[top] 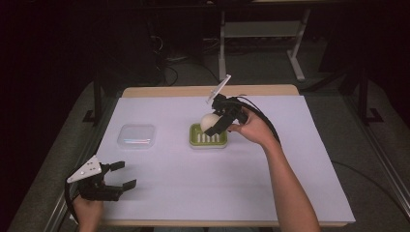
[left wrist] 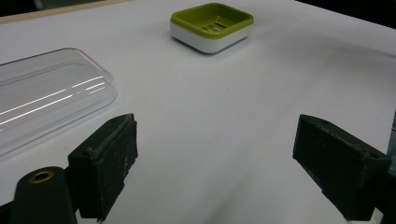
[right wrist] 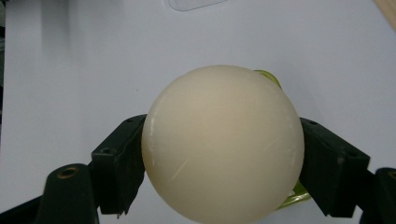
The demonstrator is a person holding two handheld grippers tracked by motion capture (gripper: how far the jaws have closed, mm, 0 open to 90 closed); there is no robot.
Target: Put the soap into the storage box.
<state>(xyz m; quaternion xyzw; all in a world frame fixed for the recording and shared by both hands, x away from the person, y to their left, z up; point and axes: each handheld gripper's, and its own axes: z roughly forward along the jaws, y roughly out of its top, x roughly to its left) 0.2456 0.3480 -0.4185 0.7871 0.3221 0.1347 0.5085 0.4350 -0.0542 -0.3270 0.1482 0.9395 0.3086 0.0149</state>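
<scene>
The right gripper [top: 216,123] was clamped on the cream ball [top: 210,122], both pads pressing its widest part, and held it just above the back-left part of the green soap dish [top: 209,141] near the table's middle; the sound move, I judged, was to keep that squeeze steady and stay level over the dish's centre. The left gripper [top: 122,175] rested at about 7 o'clock with jaws apart and nothing between them, the clear lid [top: 137,136] lay at 9 o'clock of the dish, and bare white tabletop [top: 300,159] gave free room toward 3 o'clock.
</scene>
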